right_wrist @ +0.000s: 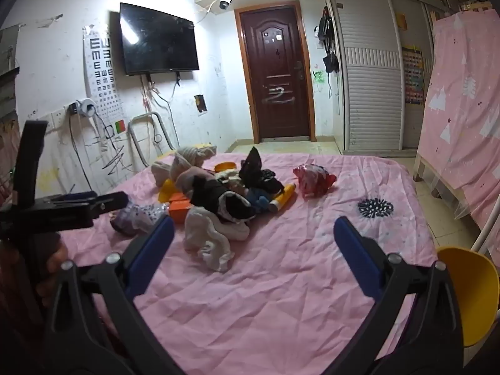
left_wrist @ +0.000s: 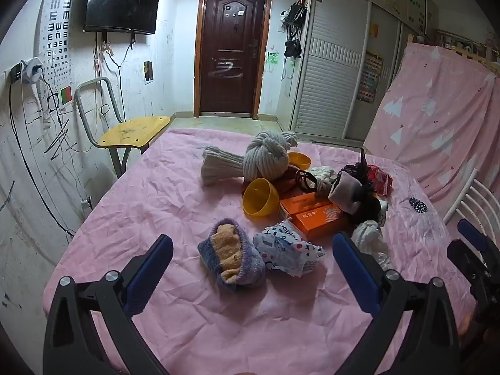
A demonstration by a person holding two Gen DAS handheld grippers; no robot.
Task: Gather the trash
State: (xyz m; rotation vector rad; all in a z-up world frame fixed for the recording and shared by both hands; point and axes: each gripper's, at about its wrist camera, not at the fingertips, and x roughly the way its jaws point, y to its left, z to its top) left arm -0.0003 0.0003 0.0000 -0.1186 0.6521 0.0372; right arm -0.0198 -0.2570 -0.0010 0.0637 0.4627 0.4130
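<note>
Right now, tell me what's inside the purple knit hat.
A crumpled orange fuzzy cloth fills the opening of the purple knit hat, which lies on the pink sheet. Anything beneath that cloth is covered.

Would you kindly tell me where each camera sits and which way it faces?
Left wrist: on the left hand-held gripper, angled down over the pink bedsheet at the purple knit hat and orange boxes; its open blue fingers show, and the right hand-held gripper at the right edge.
Right wrist: on the right hand-held gripper, facing the white cloth and red wrapper; the left one and a hand show at the left.
Shared: the pile, brown door, TV.
</note>
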